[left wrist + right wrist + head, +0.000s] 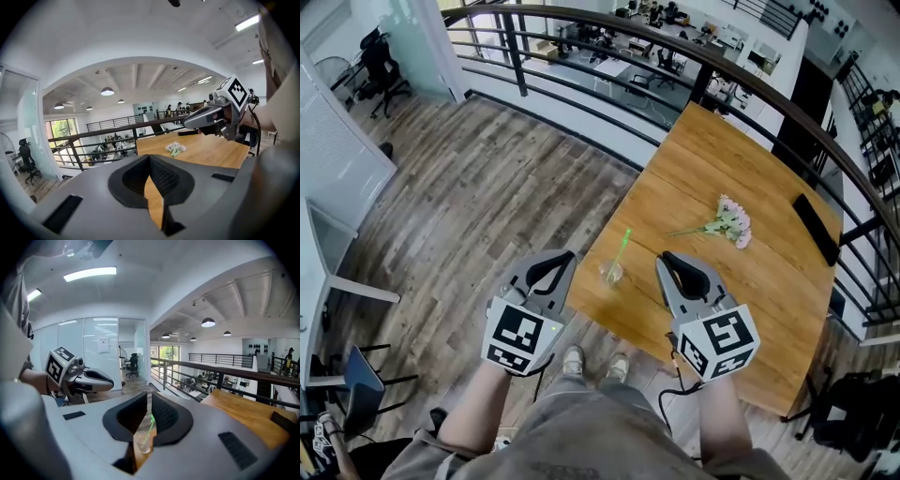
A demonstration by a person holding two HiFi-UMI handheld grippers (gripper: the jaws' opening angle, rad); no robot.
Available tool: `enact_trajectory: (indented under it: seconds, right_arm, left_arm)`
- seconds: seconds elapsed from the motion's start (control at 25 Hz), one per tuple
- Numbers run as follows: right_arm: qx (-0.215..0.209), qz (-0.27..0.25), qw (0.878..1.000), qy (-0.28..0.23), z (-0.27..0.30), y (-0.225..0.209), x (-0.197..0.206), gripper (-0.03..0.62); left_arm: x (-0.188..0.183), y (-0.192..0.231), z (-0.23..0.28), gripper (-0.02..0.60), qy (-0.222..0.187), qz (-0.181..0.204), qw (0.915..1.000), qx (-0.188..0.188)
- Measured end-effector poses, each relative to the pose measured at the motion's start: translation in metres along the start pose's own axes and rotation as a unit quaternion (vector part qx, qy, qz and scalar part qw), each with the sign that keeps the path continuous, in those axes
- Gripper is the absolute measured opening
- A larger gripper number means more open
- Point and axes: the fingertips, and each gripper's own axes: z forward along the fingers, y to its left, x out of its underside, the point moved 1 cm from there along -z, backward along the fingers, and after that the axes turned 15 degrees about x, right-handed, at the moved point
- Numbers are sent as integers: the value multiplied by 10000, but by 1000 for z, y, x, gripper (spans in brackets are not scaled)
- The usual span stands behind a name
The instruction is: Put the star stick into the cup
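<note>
The stick (623,246) stands in the cup (612,273) between the left claw (557,260) and right claw (668,260). Both are closed, empty. Wood table (722,159), maybe upstairs.

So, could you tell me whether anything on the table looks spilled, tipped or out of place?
Nothing is spilled or tipped. The cup stands upright with the green stick leaning in it, though it sits close to the edge of the table. The flowers lie further in.
</note>
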Motion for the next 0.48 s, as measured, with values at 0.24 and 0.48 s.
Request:
enact_trajectory:
  seconds: [0.24, 0.48]
  right_arm:
    - [-109, -26, 9982, -597, -53, 3, -33, 44]
    - [-164, -9, 9967, -794, -92, 10, -34, 38]
  left_arm:
    - [-36, -23, -25, 15, -318, 357, 9988, -89]
    - [-52, -47, -47, 15, -617, 482, 9968, -167]
